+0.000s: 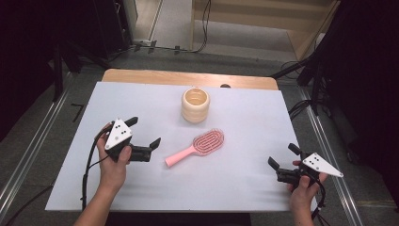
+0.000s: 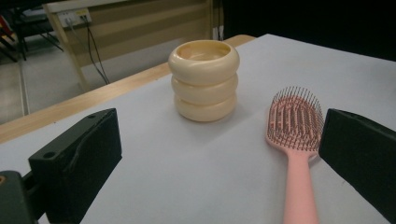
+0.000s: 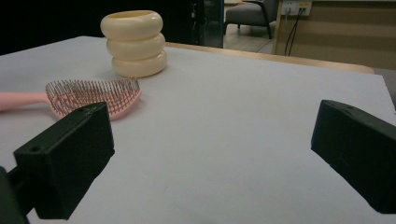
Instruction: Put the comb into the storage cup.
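A pink hairbrush (image 1: 197, 147) lies bristles up in the middle of the white table cover (image 1: 244, 188), handle toward the near left. Behind it stands a cream ribbed cup (image 1: 195, 104), upright and empty. My left gripper (image 1: 143, 132) hovers open left of the brush handle, nothing between its jaws; its own view has the cup (image 2: 204, 79) ahead and the hairbrush (image 2: 295, 140) by the right jaw. My right gripper (image 1: 283, 156) is open at the near right, apart from the brush; from there the hairbrush (image 3: 88, 97) and cup (image 3: 134, 43) lie to the left.
A wooden table edge (image 1: 188, 77) runs along the far side beyond the cover. Dark stands and cables (image 1: 301, 108) flank the table on the floor. Bare cover lies between the brush and my right gripper.
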The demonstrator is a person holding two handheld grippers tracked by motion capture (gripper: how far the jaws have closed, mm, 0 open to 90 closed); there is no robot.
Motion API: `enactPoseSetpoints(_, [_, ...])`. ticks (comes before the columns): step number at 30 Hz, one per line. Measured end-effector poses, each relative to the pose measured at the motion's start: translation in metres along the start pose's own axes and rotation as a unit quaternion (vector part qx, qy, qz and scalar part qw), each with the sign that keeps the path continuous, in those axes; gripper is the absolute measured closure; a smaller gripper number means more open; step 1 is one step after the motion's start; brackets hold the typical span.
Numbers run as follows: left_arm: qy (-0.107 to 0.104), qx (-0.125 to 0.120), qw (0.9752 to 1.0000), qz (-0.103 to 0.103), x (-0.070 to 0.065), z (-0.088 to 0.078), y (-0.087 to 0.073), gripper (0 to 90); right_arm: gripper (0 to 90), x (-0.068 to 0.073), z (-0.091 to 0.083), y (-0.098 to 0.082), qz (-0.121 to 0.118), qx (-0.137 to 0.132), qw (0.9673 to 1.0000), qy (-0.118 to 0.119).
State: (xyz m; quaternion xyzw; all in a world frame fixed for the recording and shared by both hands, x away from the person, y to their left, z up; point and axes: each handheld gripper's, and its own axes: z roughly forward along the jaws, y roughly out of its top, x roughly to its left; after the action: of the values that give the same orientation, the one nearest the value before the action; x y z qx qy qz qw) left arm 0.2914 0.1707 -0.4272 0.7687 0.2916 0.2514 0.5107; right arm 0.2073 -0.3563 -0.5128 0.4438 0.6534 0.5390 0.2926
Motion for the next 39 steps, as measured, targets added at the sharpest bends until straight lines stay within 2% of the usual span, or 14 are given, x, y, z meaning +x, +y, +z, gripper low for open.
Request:
enactPoseSetpoints(5, [-0.007, 0.024, 0.9996, 0.010, -0.005, 0.014, 0.003, 0.0, 0.0, 0.000, 0.000, 0.000, 0.001, 0.000, 1.0000, 0.000])
enactPoseSetpoints(19, [-0.029, 0.051, 0.9982, 0.015, -0.016, 0.037, 0.008, 0.0, 0.0, 0.000, 0.001, 0.000, 0.001, 0.002, 1.0000, 0.001])
enactPoseSetpoints(25, [-0.039, 0.067, 0.9965, 0.032, -0.023, 0.048, 0.011, 0.0, 0.0, 0.000, 0.001, 0.000, 0.000, 0.002, 1.0000, 0.001])
enactPoseSetpoints(28, [-0.048, 0.083, 0.9945, 0.044, -0.027, 0.055, 0.013, 0.0, 0.0, 0.000, 0.001, 0.000, 0.002, 0.001, 1.0000, 0.002])
enactPoseSetpoints(33, [-0.061, 0.108, 0.9909, 0.052, -0.032, 0.064, 0.015, 0.0, 0.0, -0.001, 0.001, 0.000, 0.003, 0.001, 1.0000, 0.002])
enactPoseSetpoints(36, [-0.067, 0.128, 0.9883, 0.051, -0.034, 0.072, 0.015, 0.0, 0.0, -0.001, 0.001, 0.000, 0.003, 0.000, 1.0000, 0.001])
enactPoseSetpoints(39, [-0.077, 0.138, 0.9863, 0.049, -0.034, 0.077, 0.015, 0.0, 0.0, -0.001, 0.001, 0.000, 0.003, 0.000, 1.0000, 0.001])
